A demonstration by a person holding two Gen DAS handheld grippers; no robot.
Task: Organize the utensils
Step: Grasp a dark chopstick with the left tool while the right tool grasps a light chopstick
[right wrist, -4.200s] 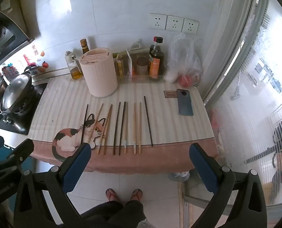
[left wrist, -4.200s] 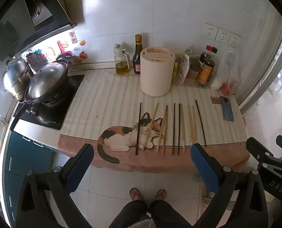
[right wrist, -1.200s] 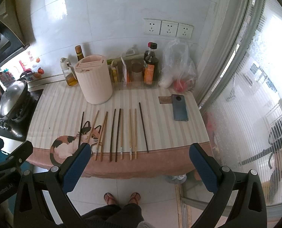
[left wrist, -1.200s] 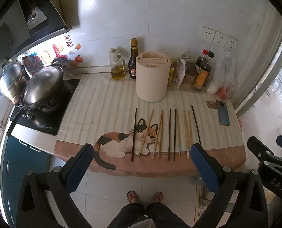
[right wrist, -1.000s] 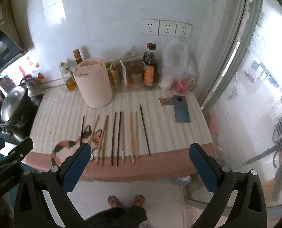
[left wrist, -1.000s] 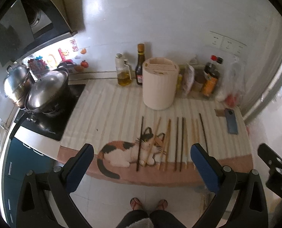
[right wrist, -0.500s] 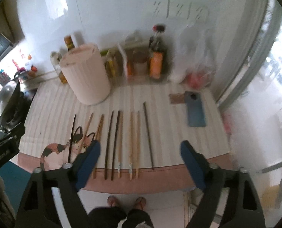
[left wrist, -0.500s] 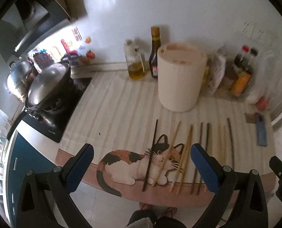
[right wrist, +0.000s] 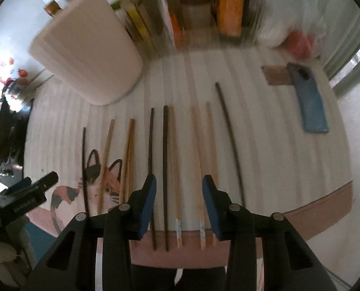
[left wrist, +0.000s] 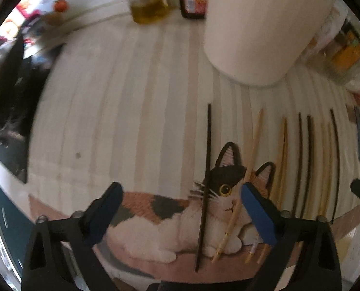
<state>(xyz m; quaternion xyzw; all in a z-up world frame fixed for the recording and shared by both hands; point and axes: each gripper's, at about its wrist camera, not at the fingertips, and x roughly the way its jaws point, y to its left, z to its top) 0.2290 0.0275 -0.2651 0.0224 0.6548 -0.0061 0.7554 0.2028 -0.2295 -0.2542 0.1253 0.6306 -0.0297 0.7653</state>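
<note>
Striped cream cloth with a calico-cat print (left wrist: 155, 208) covers the kitchen counter, and on it a row of loose chopsticks lies side by side, tips toward the wall, in front of a tall pale-pink cylindrical utensil holder (right wrist: 88, 55). Nothing has been lifted, so the step in hand looks like the approach to a first pick. The left gripper (left wrist: 180, 214) hangs with its blue pads spread wide over the cat's face, straddling the thin black chopstick (left wrist: 205, 177) and a pale bamboo chopstick (left wrist: 245, 174) beside it. The right gripper (right wrist: 179, 202) is only part open, empty, low over the near ends of a dark brown chopstick (right wrist: 165, 169) and a light wooden chopstick with a patterned end (right wrist: 174, 177). Next, each claw probably needs to settle on one stick, close squarely across it, then carry it to the holder.
</note>
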